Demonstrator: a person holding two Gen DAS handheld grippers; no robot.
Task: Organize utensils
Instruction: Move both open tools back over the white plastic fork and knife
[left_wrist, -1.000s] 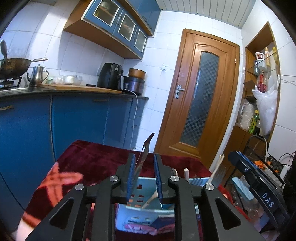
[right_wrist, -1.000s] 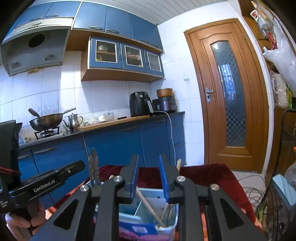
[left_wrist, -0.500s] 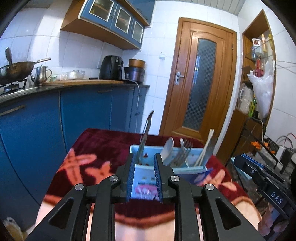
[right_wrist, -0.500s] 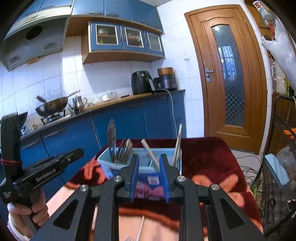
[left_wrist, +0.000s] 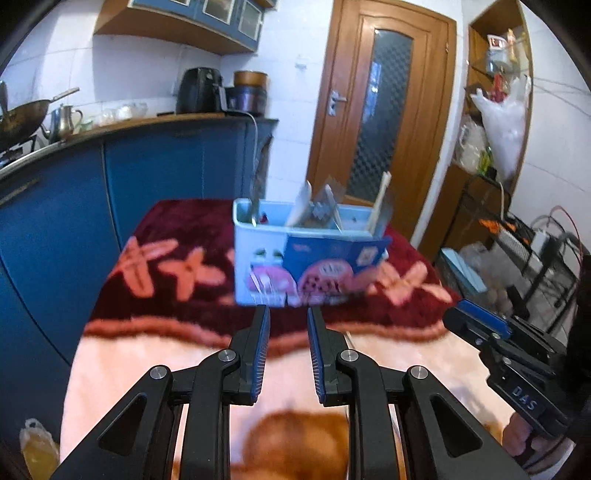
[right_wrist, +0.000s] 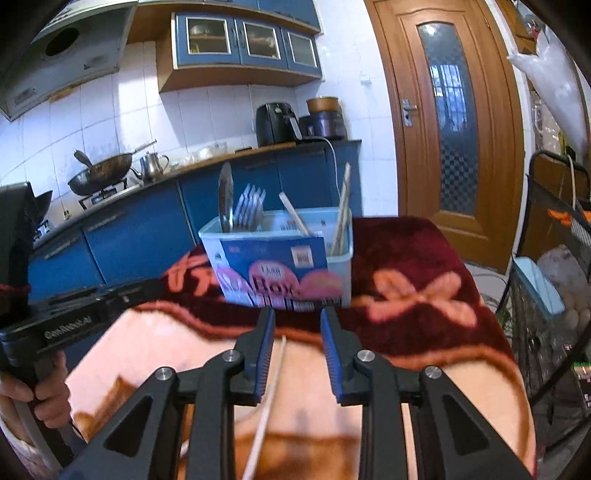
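Both grippers had drawn back from the pale blue utensil box (right_wrist: 280, 254), which a second earlier sat right under their fingers and now stood farther off on the dark red floral part of the blanket (right_wrist: 417, 266). The knife seen between the left gripper's jaws in the earlier view was now standing in the box's left end. The left gripper (left_wrist: 286, 354) hung over the near, peach-coloured part of the blanket with its jaws slightly parted and nothing between them. The right gripper (right_wrist: 297, 354) had just been opening its jaws a little, and they too were empty.

Most of the sorting looked done: the knife (right_wrist: 225, 199), forks (right_wrist: 249, 206) and several chopsticks (right_wrist: 343, 210) stood upright in the box, and a pale spoon (left_wrist: 301, 203) showed in the left view. One lone chopstick (right_wrist: 267, 398) lay loose on the near blanket, just under the right gripper's left finger. I judged it the next item to collect; whether anything else remained outside the views I could not tell.
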